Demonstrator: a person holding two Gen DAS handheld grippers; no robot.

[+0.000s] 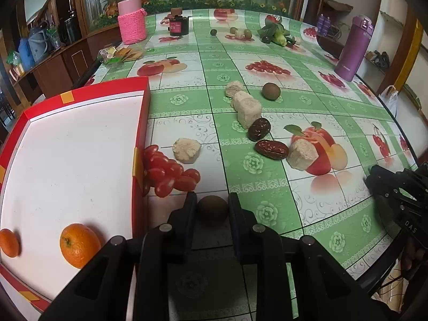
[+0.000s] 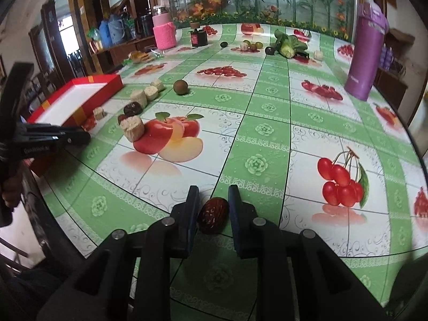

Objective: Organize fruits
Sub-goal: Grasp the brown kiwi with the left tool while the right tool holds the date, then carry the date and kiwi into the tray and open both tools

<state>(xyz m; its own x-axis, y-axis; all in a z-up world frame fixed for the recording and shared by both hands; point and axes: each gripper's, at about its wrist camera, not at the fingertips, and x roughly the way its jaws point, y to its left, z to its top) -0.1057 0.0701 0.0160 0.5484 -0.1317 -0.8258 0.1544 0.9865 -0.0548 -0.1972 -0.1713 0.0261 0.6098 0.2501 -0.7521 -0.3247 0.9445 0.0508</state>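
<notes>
Gripping a round brown fruit, the left claw has its two fingers narrowed against the fruit's sides, low over the surface just beside the red tray. Two oranges lie inside that tray, and small red tomatoes rest against its outer wall. The right claw is clamped on a wrinkled red date, near the surface's front edge.

Red tray, green-checked tablecloth
</notes>
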